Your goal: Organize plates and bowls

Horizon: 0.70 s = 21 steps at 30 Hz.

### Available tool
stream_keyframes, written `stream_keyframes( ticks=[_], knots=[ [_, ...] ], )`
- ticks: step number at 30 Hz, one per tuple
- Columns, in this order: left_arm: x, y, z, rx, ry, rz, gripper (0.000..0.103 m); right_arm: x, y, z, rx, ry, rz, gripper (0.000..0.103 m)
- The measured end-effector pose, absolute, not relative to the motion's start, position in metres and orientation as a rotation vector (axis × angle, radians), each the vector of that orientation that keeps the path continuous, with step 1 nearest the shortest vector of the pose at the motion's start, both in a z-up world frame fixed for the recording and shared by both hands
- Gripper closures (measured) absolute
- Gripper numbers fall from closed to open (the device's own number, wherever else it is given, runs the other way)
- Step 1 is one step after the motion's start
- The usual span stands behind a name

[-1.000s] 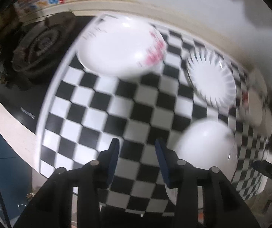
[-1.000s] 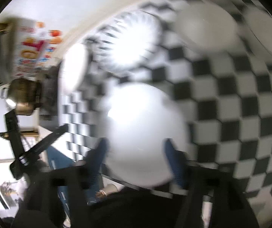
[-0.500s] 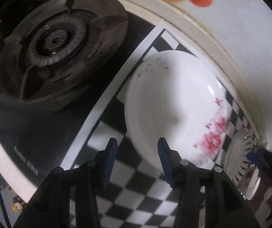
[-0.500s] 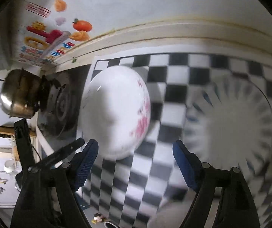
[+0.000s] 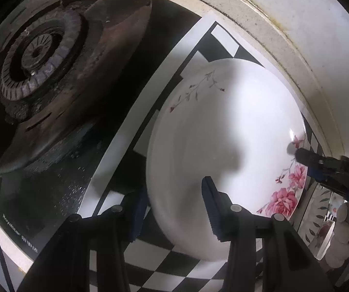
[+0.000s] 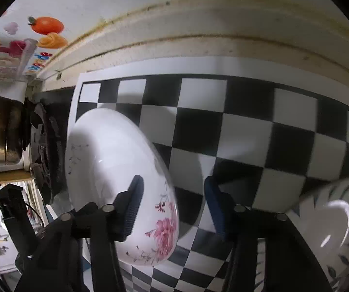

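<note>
The flowered plate (image 5: 223,155) lies on the checkered mat (image 6: 223,126) beside the stove burner (image 5: 42,56). The left gripper (image 5: 174,209) straddles its near rim, jaws closing but not yet pressing; the right gripper (image 6: 174,209) straddles the opposite rim, also closing. Both should probably seat their pads squarely on the rim before lifting, keeping the plate level.

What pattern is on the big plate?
White plate with pink roses and thin twigs on its rim; clearest in the left wrist view.
</note>
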<state>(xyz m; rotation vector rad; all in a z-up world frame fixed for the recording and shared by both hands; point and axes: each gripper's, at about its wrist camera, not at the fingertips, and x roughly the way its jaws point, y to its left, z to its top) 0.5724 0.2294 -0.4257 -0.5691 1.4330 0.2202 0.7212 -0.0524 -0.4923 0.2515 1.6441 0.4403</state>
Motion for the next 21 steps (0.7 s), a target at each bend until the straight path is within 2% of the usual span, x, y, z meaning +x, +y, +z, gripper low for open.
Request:
stream_keyframes(
  ticks=[2, 4, 5, 6, 21],
  knots=[
    [0.576, 0.227, -0.427, -0.569, 1.419, 0.231, 0.068, 0.722, -0.05, -0.496, 0.245, 1.654, 0.451, 0.056],
    [0.579, 0.228, -0.427, -0.576, 1.404, 0.244, 0.071, 0.727, -0.046, -0.497, 0.24, 1.663, 0.476, 0.068],
    [0.58, 0.228, -0.427, -0.568, 1.396, 0.243, 0.073, 0.729, -0.044, -0.5, 0.238, 1.677, 0.484, 0.069],
    [0.579, 0.227, -0.427, -0.562, 1.39, 0.245, 0.076, 0.729, -0.044, -0.499, 0.236, 1.669, 0.485, 0.084],
    [0.571, 0.228, -0.402, -0.455, 1.323, 0.212, 0.076, 0.707, -0.048, -0.48, 0.134, 1.61, 0.49, 0.089]
  ],
)
